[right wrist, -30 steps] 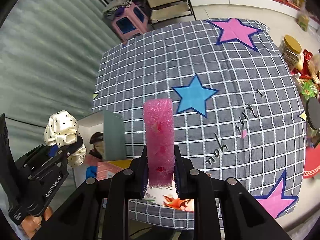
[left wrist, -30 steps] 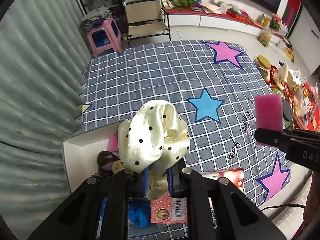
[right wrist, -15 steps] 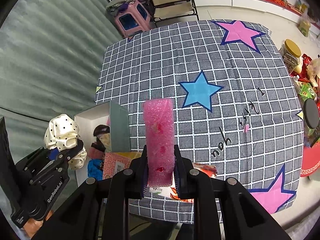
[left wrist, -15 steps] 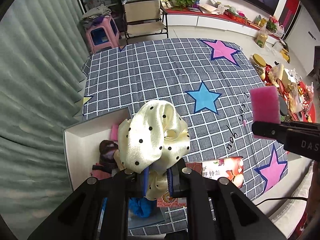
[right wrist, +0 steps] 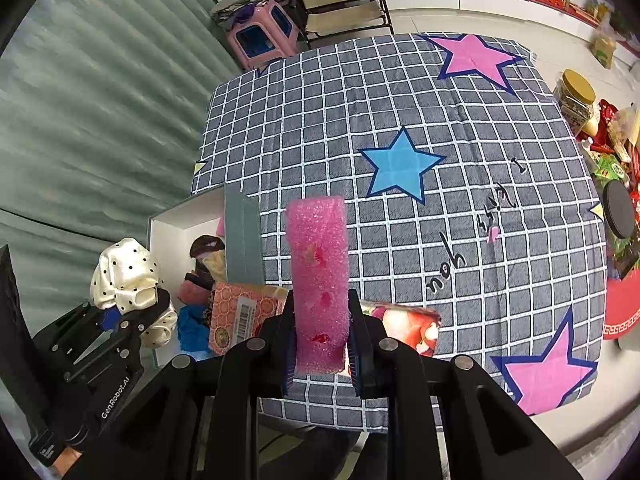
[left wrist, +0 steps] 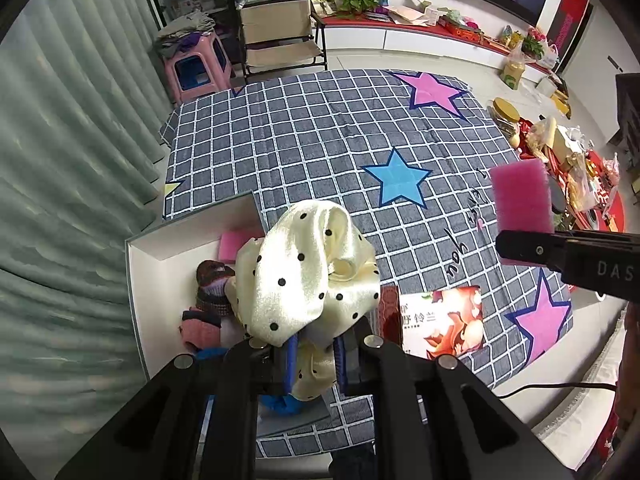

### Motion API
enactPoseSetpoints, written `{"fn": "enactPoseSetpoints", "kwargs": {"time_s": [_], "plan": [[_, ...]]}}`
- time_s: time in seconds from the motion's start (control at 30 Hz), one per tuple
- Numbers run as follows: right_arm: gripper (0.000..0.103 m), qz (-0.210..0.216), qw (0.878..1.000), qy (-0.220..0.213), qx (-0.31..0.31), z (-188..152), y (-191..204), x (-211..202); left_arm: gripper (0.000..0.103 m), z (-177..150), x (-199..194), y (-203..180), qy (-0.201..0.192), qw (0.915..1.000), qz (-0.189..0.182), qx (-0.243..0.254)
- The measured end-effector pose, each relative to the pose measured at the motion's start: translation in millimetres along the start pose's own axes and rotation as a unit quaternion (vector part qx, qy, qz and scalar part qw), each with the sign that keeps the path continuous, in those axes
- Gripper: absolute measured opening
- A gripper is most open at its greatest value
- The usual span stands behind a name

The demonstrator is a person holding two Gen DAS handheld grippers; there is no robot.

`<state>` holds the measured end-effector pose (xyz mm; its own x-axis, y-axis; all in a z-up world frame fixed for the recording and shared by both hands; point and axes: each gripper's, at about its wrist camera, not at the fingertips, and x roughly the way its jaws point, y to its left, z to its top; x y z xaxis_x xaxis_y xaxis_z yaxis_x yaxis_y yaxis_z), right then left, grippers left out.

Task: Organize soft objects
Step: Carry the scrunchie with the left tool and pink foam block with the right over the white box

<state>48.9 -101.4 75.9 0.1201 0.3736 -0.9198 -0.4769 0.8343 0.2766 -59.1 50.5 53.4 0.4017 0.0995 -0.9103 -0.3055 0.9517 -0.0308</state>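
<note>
Room: Green curtains are hanging along one side, beyond the white box (left wrist: 172, 248); a folding chair (left wrist: 276, 36) and a pink stool (left wrist: 196, 64) are standing past the far edge of the tabletop.
Surface: we are working over a tabletop (left wrist: 320, 140) covered in a grey checked cloth with blue and pink stars; the white box is sitting at its corner nearest the curtains.
Left tongs (left wrist: 314, 356): we are holding them shut on the cream dotted scrunchie (left wrist: 304, 272), directly above the white box.
Right tongs (right wrist: 320, 344): we are pinching the pink sponge (right wrist: 318, 272) by its lower end, out over the cloth on the far side of the white box from the curtains.
Handling, scrunchie: we are judging it light, slippery and floppy, so gripping a bunched fold, as now, is the safest hold.
Handling, sponge: we are judging it light and springy; it is bulging above the pads, so a grip low on its length suits it.
Box contents: dark knitted pieces, a blue item and another pink sponge are lying inside.
Beside the white box: two printed cartons (right wrist: 248, 312) are lying on the cloth.
</note>
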Motion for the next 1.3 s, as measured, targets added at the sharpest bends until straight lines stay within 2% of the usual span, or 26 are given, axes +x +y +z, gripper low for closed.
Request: {"fn": "enactPoseSetpoints", "kwargs": {"time_s": [0.6,0.97,1.3], "plan": [[0.023,-0.012,0.999,0.007,0.032,-46.1,0.5,0.7,0.016,-40.4,-11.0,-3.2,0.005,0.9994,-0.017,0.030],[0.023,-0.010,0.999,0.025,0.042,-75.2,6.3,11.5,0.016,-57.4,-12.3,4.1,0.010,0.9993,-0.021,0.029],[0.023,-0.005,0.999,0.034,0.027,-84.0,21.1,16.2,0.016,-71.6,-17.2,15.4,0.005,0.9996,-0.022,0.017]]}}
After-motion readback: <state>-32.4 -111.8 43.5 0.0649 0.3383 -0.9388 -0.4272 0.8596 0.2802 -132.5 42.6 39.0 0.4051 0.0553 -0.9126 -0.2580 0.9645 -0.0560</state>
